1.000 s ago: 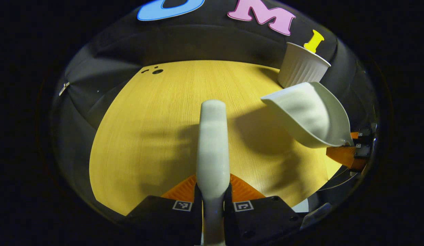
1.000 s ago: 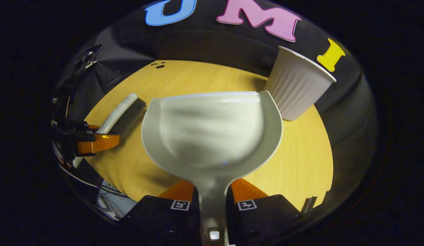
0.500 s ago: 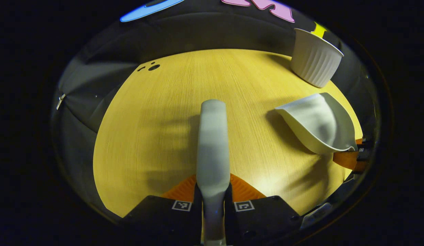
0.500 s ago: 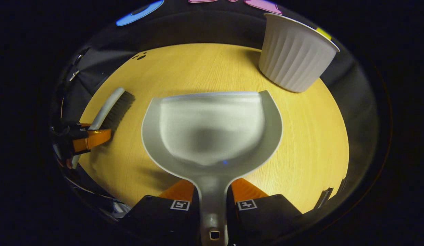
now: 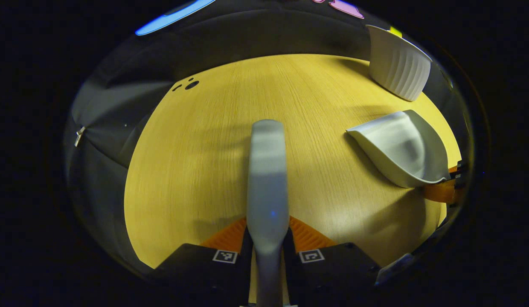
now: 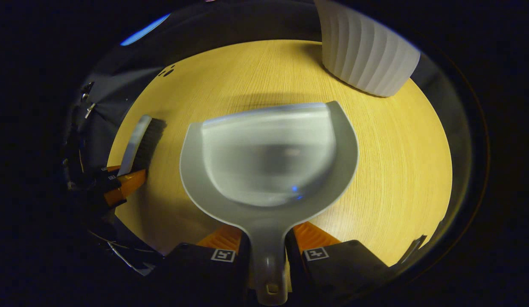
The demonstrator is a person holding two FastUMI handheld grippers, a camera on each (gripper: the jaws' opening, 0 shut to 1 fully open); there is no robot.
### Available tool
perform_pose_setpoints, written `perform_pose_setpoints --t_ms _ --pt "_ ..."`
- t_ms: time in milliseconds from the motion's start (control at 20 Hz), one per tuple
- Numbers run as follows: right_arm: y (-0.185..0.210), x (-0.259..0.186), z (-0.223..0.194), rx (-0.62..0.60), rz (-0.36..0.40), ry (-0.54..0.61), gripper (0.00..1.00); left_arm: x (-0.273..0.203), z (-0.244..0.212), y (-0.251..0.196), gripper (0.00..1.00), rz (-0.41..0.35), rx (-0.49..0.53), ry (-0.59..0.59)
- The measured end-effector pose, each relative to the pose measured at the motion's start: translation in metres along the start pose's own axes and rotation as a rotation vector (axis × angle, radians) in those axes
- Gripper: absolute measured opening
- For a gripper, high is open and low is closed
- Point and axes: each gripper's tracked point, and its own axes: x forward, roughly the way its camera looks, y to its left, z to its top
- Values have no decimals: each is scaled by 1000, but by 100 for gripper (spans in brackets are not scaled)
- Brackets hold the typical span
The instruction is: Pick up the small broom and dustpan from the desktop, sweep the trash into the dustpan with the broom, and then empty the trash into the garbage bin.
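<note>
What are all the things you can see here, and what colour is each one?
Broom: one, pale grey handle with dark bristles, held over the left part of the table.
Dustpan: one, pale grey, held over the middle of the table; its inside looks empty.
Bin: one, white and ribbed, standing at the far right of the table.
Table: one, yellow wood, with small dark holes near its far left edge.
Wall: black cloth, behind the table.
Left gripper: one, black with orange fingers, shut on the broom's handle.
Right gripper: one, black with orange fingers, shut on the dustpan's handle.
</note>
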Motion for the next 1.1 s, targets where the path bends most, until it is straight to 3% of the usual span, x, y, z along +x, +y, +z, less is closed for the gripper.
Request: perform_pose_setpoints --t_ms 100,150,250,500,600,750,900,1100 --pt "6 2 1 -20 20 -2 74 -4 6 -1 49 -8 -13 -16" --pt "9 1 0 -27 25 -7 77 -8 10 -1 70 -14 -18 -31" --pt "17 -6 1 -29 39 -25 100 -20 15 0 100 -20 -16 -61" --pt "11 -47 16 -46 -38 -160 99 -85 40 -6 98 -43 -53 -255" --pt "13 -77 30 -53 -56 -276 99 -125 51 -8 98 -49 -106 -372" --pt "10 -127 56 -104 -112 -479 99 -199 59 -1 97 -1 -147 -563" --pt "19 -195 76 -103 -105 -671 99 -270 55 -1 97 52 -157 -736" --pt "27 -271 93 -111 -58 -860 99 -337 35 -16 97 51 -187 -852"
